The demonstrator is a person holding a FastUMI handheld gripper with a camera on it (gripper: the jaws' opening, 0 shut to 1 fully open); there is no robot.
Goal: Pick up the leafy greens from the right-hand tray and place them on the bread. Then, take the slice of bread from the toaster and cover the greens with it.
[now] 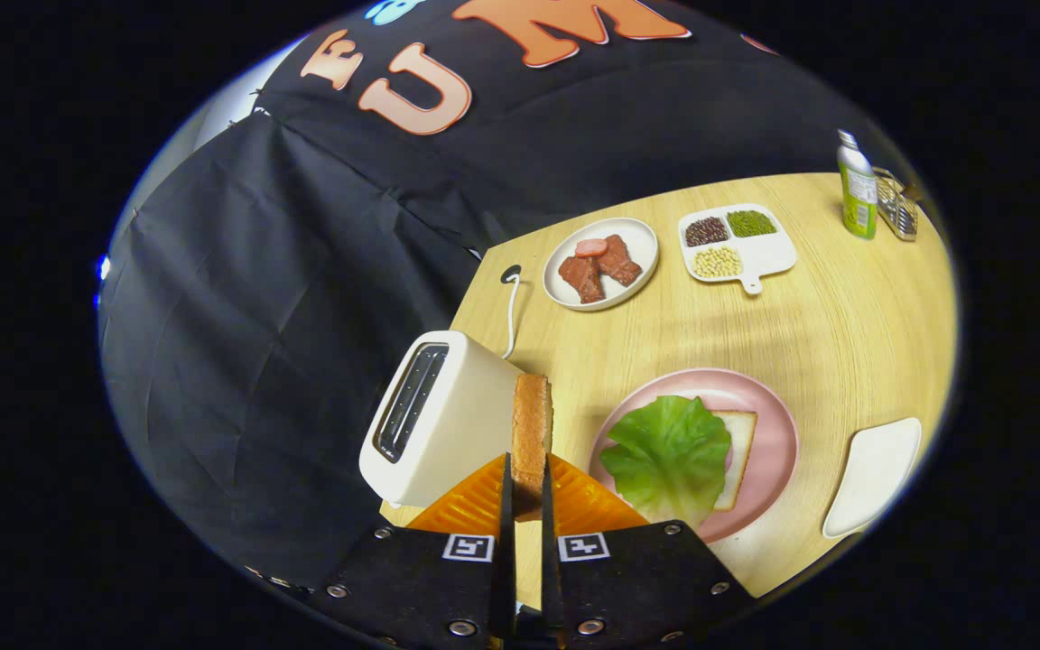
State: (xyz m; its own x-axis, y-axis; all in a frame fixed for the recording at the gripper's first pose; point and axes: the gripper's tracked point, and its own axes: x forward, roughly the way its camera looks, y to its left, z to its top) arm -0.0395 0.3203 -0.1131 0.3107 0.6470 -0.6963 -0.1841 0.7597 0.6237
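My gripper (529, 492) is shut on a slice of bread (532, 433), which stands on edge between the fingers, lifted beside the white toaster (448, 415). The toaster sits just left of the fingers, its slot facing up and away. To the right of the fingers a pink plate (777, 442) holds another slice of bread (738, 451), mostly covered by a green leaf (669, 456) lying on top of it.
A white tray (877, 474) lies right of the pink plate. Farther back stand a white plate of meat pieces (601, 262), a divided dish of beans (737, 246), a green bottle (857, 185) and a wire rack (897, 206). The toaster's cord (511, 311) runs behind it.
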